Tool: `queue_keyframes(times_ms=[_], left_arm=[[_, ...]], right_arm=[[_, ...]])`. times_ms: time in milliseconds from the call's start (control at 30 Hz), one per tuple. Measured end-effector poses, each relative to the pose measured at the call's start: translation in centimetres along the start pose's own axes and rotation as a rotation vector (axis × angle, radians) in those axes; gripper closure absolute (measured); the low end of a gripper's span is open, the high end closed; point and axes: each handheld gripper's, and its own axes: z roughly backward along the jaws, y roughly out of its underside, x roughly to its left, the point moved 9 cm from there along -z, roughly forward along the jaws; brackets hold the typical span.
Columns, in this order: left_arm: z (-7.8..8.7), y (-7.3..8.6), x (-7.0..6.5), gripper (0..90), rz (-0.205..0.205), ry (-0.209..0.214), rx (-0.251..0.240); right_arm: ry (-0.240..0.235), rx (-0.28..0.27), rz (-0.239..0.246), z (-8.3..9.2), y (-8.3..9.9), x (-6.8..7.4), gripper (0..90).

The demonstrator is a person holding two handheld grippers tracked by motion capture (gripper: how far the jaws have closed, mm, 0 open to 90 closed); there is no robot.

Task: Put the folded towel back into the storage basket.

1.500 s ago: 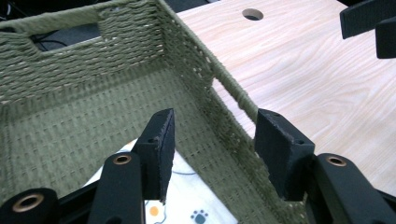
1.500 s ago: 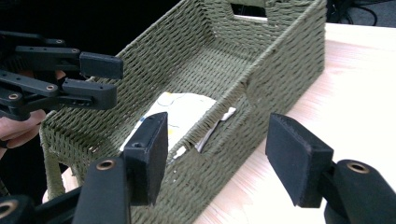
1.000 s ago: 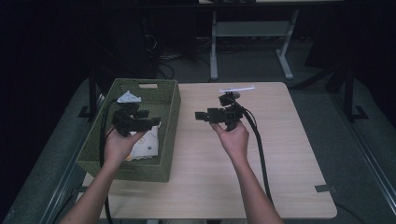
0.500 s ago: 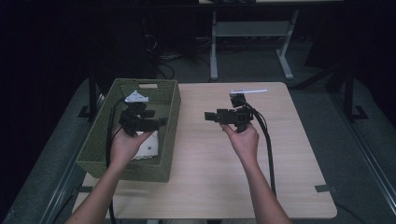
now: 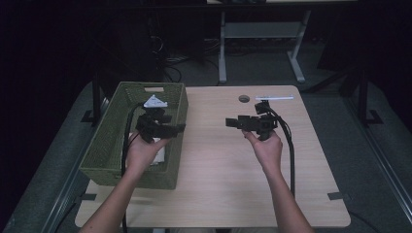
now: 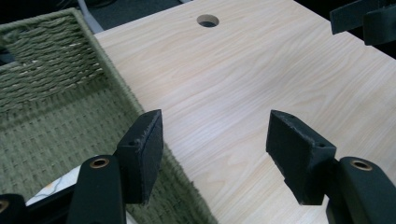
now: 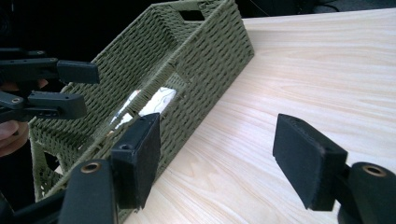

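A green woven basket (image 5: 109, 145) stands on the left part of the light wooden table (image 5: 218, 184). A white printed item (image 5: 159, 154) lies on its floor, also seen as white printed item (image 7: 159, 99). My left gripper (image 5: 180, 128) hovers over the basket's right wall, pointing right. It is open over the rim and bare tabletop in the left gripper view (image 6: 215, 149), holding nothing, and its jaws have just been opening. My right gripper (image 5: 229, 122) points left toward the basket from mid-table. Its jaws (image 7: 217, 154) stand open and empty.
A round cable hole (image 5: 244, 98) and a thin white strip (image 5: 275, 97) lie near the table's far edge. Cables trail from both grippers. Bare wood lies between the basket and the right hand. A metal desk frame (image 5: 262, 34) stands beyond the table.
Both hands have shifted to the right. The left gripper came from over the basket's inside to above its right wall, and the right gripper drew away from the basket.
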Motion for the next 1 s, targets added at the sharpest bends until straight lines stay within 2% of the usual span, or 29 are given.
queue_keyframes(times_ms=[633,1000], left_arm=[[-1.7,-1.0,-3.3,34.6,-0.018,0.046,-0.001],[-2.5,-1.1,-4.3,33.0,-0.019,0.058,0.010]], right_arm=[[0.016,-0.008,-0.040,3.2,1.1,-3.0,28.8],[0.003,-0.014,-0.048,4.3,1.6,-3.7,28.2]])
